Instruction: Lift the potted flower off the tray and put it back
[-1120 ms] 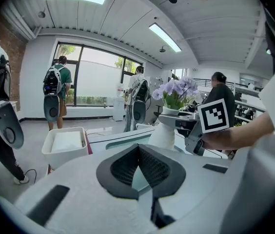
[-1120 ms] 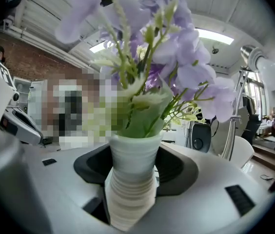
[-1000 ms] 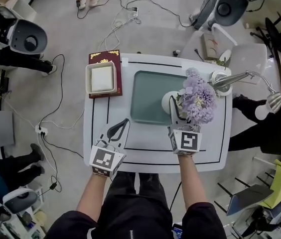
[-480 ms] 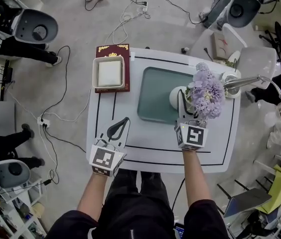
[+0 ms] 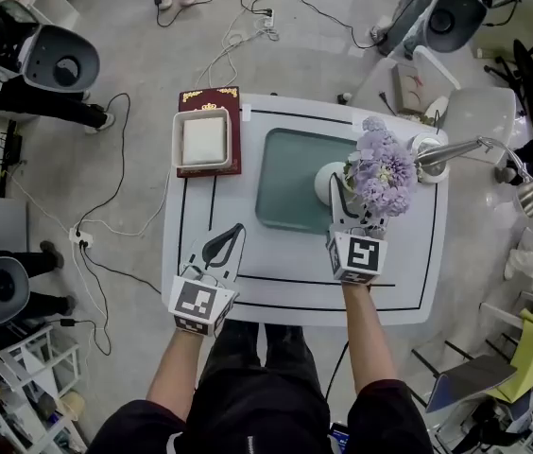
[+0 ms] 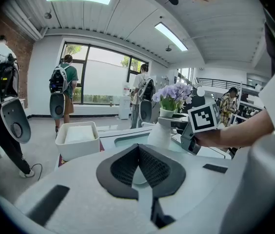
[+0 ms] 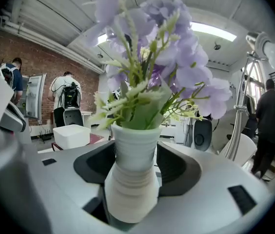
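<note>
Off the tray's (image 5: 285, 178) far-left corner a box (image 5: 201, 141) is sitting on a red book (image 5: 208, 96), covering most of it, so only the book's edges are showing. On the near side of the tray and to its left, the left gripper (image 5: 238, 230) is hovering over the table (image 5: 408, 272); in the left gripper view its jaws are meeting at their tips with nothing between them (image 6: 138, 152), and its own body is cutting off the near part of the tray (image 6: 127, 139) and the foot of the pot (image 6: 161, 130). The pot (image 5: 326, 183) is standing upright at the tray's right edge, seen from the head view as a white round half covered by the flowers (image 5: 383, 170). The right gripper (image 5: 347, 197) is reaching in from the near side of the tray and its widely parted jaws are clasping the pot: in the right gripper view the dark pads (image 7: 176, 167) are pressing on both sides of the pot's neck (image 7: 130, 189). In the head view its right jaw is lying hidden under the flowers. Whether the pot is resting on the tray or hanging just above it cannot be told, since its base is running out of sight below the jaws (image 7: 132, 155). Right of the tray a lamp (image 5: 465, 149) is leaning over the table's far corner, its base partly hidden behind the flowers.
</note>
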### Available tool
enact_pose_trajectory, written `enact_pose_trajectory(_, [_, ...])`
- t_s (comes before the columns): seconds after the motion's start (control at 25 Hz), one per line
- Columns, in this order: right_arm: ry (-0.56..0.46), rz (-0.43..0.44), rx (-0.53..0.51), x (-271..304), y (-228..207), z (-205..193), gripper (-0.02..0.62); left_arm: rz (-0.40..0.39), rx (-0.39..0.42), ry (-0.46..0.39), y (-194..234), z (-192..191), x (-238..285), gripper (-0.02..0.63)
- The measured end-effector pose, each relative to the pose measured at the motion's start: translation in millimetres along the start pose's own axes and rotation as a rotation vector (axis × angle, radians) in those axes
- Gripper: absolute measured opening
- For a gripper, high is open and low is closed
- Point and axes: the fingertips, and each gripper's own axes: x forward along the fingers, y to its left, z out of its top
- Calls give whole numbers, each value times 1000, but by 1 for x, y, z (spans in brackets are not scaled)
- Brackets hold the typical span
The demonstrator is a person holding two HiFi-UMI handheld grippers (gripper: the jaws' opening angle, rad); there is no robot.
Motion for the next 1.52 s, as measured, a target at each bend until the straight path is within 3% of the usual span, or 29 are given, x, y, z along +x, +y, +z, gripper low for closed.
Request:
enact_pose_trajectory(0.56, [69,-25,50,-68,14,-8,247,-34,13,-23,-29,6,-15,5])
enact_pose_trajectory(0.88, [66,8,102,-138,20,23,46,-122,24,-59,-83,30,-3,5])
enact_pose_trajectory(1.24, [80,44,150,-202,33,33,8,-213,67,-84,-134,51,-8,5])
enact_pose_trajectory(1.36, [83,42,204,-214,36,33,8,-224,89,-92,-142,52,-11,5])
enact_pose_trajectory(1.52, [65,47,195,-222,41,43,6,-229,96,-98,-146,60,-17,5])
